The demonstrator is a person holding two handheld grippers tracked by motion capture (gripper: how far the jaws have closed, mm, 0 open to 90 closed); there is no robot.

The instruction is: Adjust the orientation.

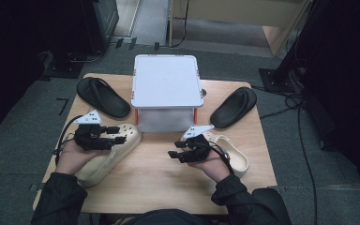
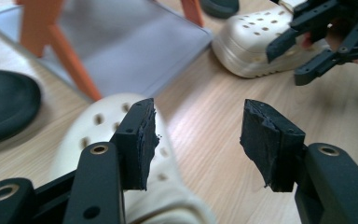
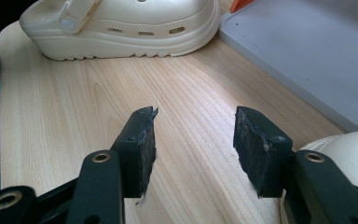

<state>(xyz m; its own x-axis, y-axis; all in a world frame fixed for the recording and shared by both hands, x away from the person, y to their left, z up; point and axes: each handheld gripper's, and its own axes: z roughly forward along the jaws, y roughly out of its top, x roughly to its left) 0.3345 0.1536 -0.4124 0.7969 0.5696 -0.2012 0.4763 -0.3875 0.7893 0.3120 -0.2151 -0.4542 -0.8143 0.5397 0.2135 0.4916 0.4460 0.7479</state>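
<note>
Left hand pose: we see the left hand (image 1: 72, 157) come from the bottom edge with the palm up, and it carries the left gripper (image 1: 122, 134) almost level, pointing to the middle of the table (image 1: 159, 183).
Left fingers: we see the two black pads (image 2: 140, 140) well apart, with only bare wood between them; nothing is held.
Right hand pose: the right hand (image 1: 213, 164) is also palm up, and the right gripper (image 1: 172, 155) points across the table toward the left side.
Right fingers: the pads (image 3: 142, 149) stand open, and we see only the wooden top in the gap.
Left clog, place: the cream clog (image 1: 108, 157) lies under and just beside the left fingers; in the left gripper view its toe (image 2: 102, 135) is behind the left pad, not between the pads.
Right clog, place: the second cream clog (image 1: 232, 154) lies behind the right hand; in the right gripper view its rounded edge (image 3: 354, 154) is just beside the right jaw.
Clogs, look: both are cream, thick-soled, with round holes on top; from the right gripper view we see the left one from the side, with a ridged sole, slots and a heel strap (image 3: 77, 14).
Rack: the white shelf (image 1: 166, 82) on orange legs (image 2: 72, 65) stands ahead of both grippers, between them.
Black slippers: one black slipper (image 1: 102, 97) lies beyond the left fingers, the other black slipper (image 1: 234, 107) beyond the right hand, each beside the shelf.
</note>
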